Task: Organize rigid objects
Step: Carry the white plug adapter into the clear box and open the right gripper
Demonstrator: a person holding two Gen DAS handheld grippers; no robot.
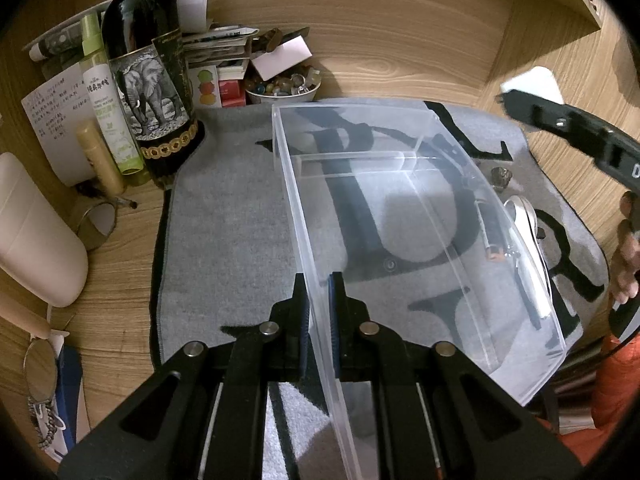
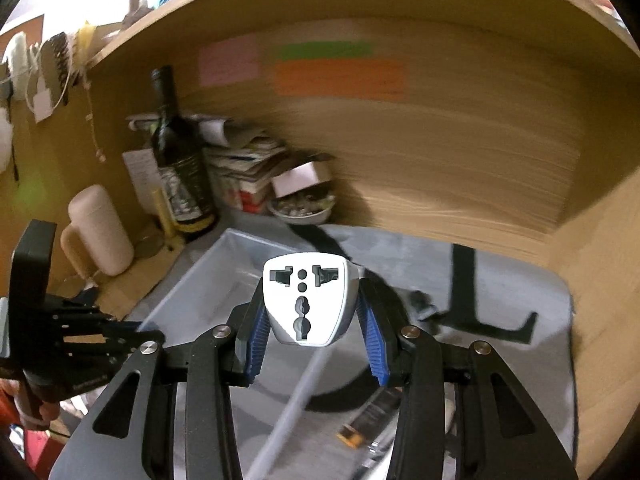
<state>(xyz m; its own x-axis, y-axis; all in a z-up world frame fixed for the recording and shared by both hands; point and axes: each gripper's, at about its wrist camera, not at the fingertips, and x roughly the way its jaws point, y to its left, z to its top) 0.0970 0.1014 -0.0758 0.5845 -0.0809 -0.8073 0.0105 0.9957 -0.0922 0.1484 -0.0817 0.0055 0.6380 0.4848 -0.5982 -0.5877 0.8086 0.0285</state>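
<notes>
A clear plastic box [image 1: 352, 106] lies on a grey mat [image 1: 224, 220] with nothing visible inside. My left gripper [image 1: 318, 292] is shut on the box's near left wall, one pad on each side. My right gripper [image 2: 310, 308] is shut on a white travel plug adapter [image 2: 308, 280], its socket face towards the camera, held in the air above the box [image 2: 208, 276]. In the left wrist view the right gripper [image 1: 520, 100] and the adapter [image 1: 532, 80] hang at the upper right, beyond the box's far corner. The left gripper [image 2: 132, 332] shows at the left of the right wrist view.
A metal spoon [image 1: 528, 220], a small dark object [image 1: 502, 178] and a black stick-like item [image 1: 494, 240] lie on the mat right of the box. A wine bottle [image 1: 148, 80], green spray bottle [image 1: 108, 100], bead bowl [image 1: 284, 88] and white container [image 1: 36, 232] crowd the left and back.
</notes>
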